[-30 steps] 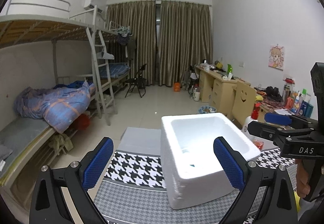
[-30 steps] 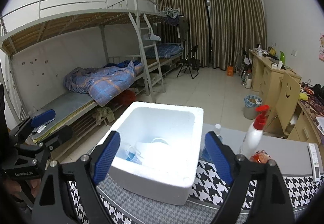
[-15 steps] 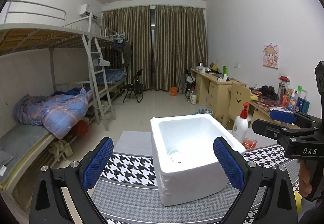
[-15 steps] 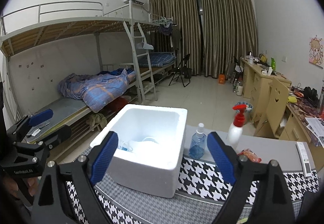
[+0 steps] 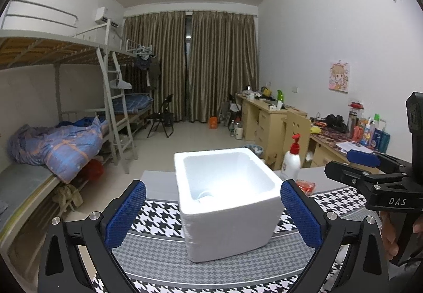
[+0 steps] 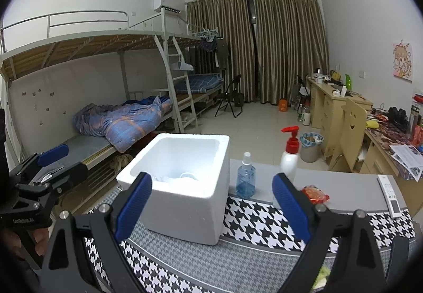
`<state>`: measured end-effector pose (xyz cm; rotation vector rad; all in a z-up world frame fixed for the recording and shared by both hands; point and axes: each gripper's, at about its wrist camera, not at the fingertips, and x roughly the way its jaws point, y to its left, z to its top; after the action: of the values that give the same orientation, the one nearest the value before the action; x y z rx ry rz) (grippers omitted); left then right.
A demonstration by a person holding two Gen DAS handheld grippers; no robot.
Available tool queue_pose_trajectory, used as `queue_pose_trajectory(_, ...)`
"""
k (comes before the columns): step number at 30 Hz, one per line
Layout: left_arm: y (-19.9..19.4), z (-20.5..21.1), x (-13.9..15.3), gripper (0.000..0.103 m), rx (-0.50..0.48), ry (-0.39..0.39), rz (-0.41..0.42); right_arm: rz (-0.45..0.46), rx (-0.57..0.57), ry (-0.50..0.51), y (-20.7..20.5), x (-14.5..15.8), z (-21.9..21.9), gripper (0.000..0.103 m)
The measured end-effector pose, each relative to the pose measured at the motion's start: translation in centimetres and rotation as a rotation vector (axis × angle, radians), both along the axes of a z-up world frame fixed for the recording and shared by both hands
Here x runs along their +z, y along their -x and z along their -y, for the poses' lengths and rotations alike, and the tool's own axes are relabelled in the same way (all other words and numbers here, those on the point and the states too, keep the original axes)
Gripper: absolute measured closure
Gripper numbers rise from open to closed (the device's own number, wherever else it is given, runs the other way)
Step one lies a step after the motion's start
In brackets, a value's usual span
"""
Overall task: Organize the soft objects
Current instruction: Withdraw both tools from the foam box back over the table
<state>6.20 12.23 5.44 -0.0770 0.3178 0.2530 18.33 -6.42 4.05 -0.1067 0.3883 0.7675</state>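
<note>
A white foam box (image 5: 227, 200) stands open on a houndstooth cloth (image 5: 158, 216); it also shows in the right wrist view (image 6: 182, 187). Pale soft items (image 6: 182, 176) lie at its bottom, mostly hidden by the walls. My left gripper (image 5: 211, 216) is open and empty, held back from the box, its blue pads either side of it. My right gripper (image 6: 211, 205) is open and empty, just right of the box. A yellow-green soft thing (image 6: 322, 275) peeks in at the lower right edge.
A white pump bottle with red top (image 6: 290, 155), a blue spray bottle (image 6: 246, 179), an orange packet (image 6: 314, 193) and a remote (image 6: 390, 195) sit on the grey table (image 6: 343, 187) behind the cloth. Bunk beds stand left, desks right.
Both grippers have pulled back and up from the box, which now looks smaller and farther. The bottles have come into view. Both stay open.
</note>
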Motion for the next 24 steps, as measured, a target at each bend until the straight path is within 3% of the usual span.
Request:
queue_pose_trajectory(6, 0.4, 0.9, -0.1, 0.001, -0.005, 0.006, 0.014, 0.046, -0.033, -0.001, 1.5, -0.2, 1.6, 0.008)
queue_pose_trajectory(24, 1.2, 4.9, -1.6, 0.001, -0.105, -0.005, 0.03, 0.072, -0.121, -0.014, 3.3, -1.5, 6.3, 0.008)
